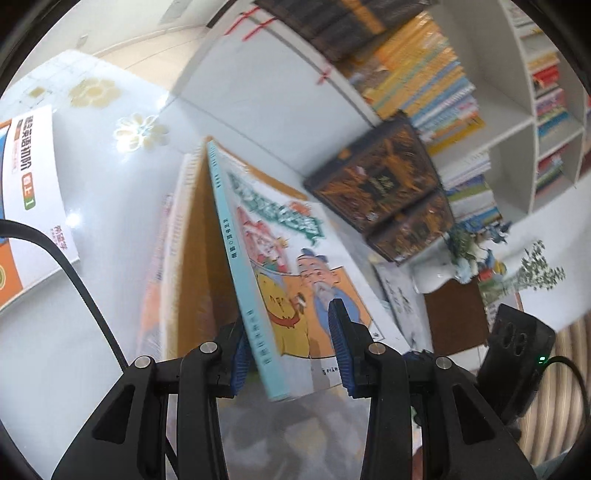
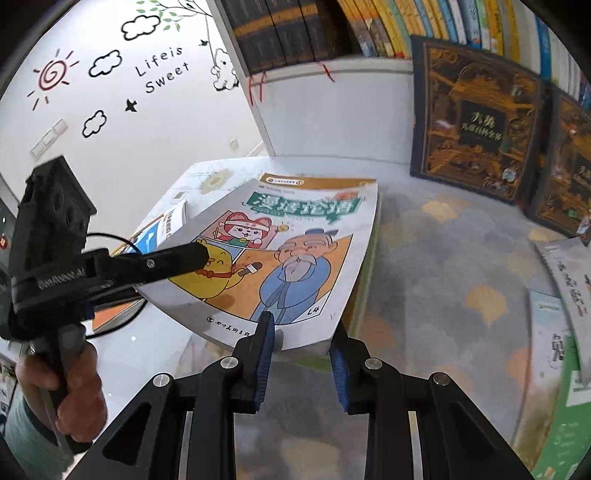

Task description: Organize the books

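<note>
A comic book (image 1: 288,266) with a pale blue spine and a cartoon old man on its cover (image 2: 295,240) tops a small stack; an orange-covered book (image 1: 192,240) lies against its underside. My left gripper (image 1: 290,343) is shut on the stack at the spine side, its upper finger (image 2: 173,260) lying across the cover. My right gripper (image 2: 301,343) is shut on the stack's near corner, with one pad on the cover and the other under the edge. Both hold the stack just above the table (image 2: 443,266).
Two dark ornate boxed volumes (image 2: 476,122) lean against the white shelf unit, with rows of books (image 2: 406,29) above. A white workbook (image 1: 33,192) lies on the table's far side. More books (image 2: 569,295) lie at the right. A white vase (image 1: 439,273) holds flowers. A hand (image 2: 77,398) grips the left tool.
</note>
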Action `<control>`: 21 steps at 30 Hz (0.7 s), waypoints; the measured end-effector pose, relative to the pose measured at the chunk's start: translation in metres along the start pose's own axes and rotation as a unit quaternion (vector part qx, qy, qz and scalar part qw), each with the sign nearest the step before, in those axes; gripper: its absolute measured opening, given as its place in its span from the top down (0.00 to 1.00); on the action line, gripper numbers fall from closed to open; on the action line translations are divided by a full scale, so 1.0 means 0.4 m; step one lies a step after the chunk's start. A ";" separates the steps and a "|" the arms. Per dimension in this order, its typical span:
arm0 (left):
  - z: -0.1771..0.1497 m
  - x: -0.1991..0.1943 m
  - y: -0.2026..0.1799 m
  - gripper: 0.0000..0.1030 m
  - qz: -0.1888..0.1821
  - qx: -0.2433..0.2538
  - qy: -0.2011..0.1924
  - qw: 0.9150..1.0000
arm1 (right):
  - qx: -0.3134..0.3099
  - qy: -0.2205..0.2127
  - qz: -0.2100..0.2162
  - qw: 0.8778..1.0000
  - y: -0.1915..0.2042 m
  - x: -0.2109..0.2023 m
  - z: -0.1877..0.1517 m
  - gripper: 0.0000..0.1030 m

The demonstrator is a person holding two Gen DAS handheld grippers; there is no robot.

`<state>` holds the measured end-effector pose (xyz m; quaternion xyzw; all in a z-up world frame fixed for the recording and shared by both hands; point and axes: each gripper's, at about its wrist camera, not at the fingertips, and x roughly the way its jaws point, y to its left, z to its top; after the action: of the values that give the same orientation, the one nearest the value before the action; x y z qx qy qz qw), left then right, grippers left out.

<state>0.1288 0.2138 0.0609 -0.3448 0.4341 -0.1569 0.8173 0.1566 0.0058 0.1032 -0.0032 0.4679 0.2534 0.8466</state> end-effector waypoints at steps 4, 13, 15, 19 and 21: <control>0.010 0.027 0.038 0.66 0.011 -0.020 0.004 1.000 | 0.003 0.013 -0.006 1.000 0.006 0.041 0.007 0.73; -0.024 -0.030 0.070 0.64 0.057 -0.043 -0.031 0.997 | 0.043 0.045 0.013 0.998 -0.019 0.092 -0.008 0.70; -0.045 -0.050 0.059 0.63 0.076 -0.032 -0.035 0.996 | 0.046 0.052 0.014 0.997 -0.024 0.083 -0.013 0.64; -0.104 -0.081 0.013 0.59 0.082 -0.008 -0.023 0.996 | 0.060 0.058 0.021 0.996 -0.055 0.041 -0.050 0.56; -0.140 -0.089 -0.025 0.56 0.079 0.005 -0.013 0.997 | 0.077 0.056 0.024 0.995 -0.082 0.002 -0.096 0.47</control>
<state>0.0631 0.2026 0.0678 -0.3077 0.4488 -0.0896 0.8342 0.1407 -0.0317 0.0735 0.0588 0.5323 0.2365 0.8107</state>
